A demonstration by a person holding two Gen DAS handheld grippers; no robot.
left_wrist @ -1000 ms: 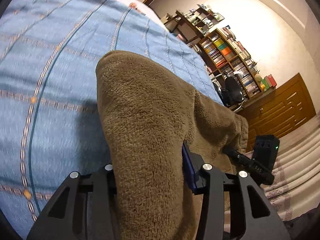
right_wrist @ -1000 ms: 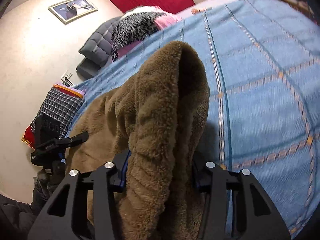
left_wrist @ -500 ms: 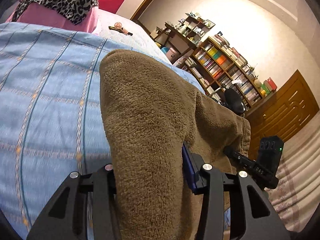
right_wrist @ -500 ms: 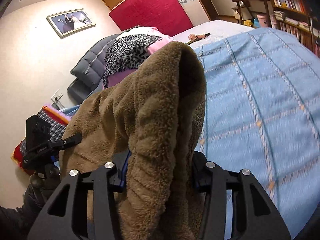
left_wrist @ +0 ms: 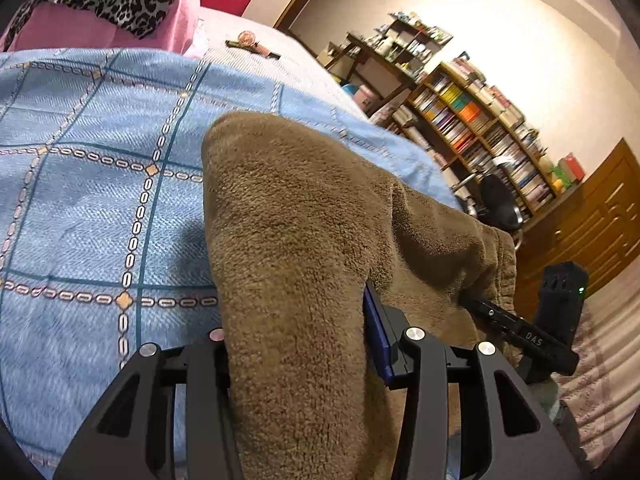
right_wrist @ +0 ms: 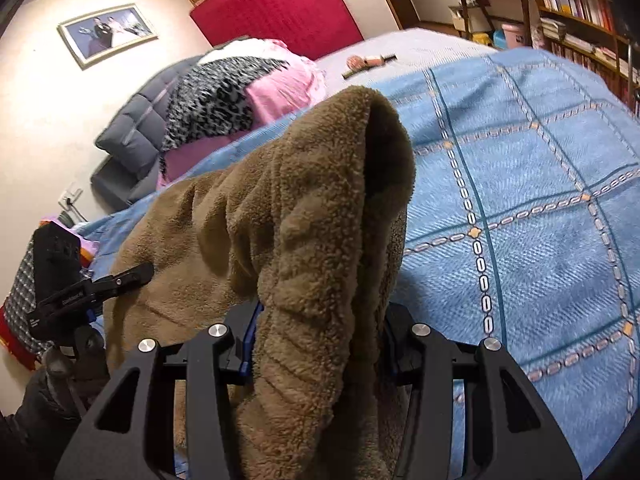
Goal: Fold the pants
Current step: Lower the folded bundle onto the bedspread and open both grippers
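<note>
The fuzzy brown pants (left_wrist: 304,248) are clamped by the left gripper (left_wrist: 298,344) and right gripper (right_wrist: 316,332), lifted over the blue blanket (left_wrist: 100,200). More of the far leopard-print pillow (right_wrist: 216,100) is seen than a second ago.

1. Pants (left_wrist: 304,248) – brown, fuzzy fleece
2. Bedspread (left_wrist: 88,208) – light blue, teal and beige chain-line grid
3. Throw (right_wrist: 216,100) – black and grey leopard print, over pink bedding (right_wrist: 280,92)
4. Curtain (right_wrist: 276,4) – deep red
5. Grippers – black frames, blue pads (left_wrist: 376,336)
</note>
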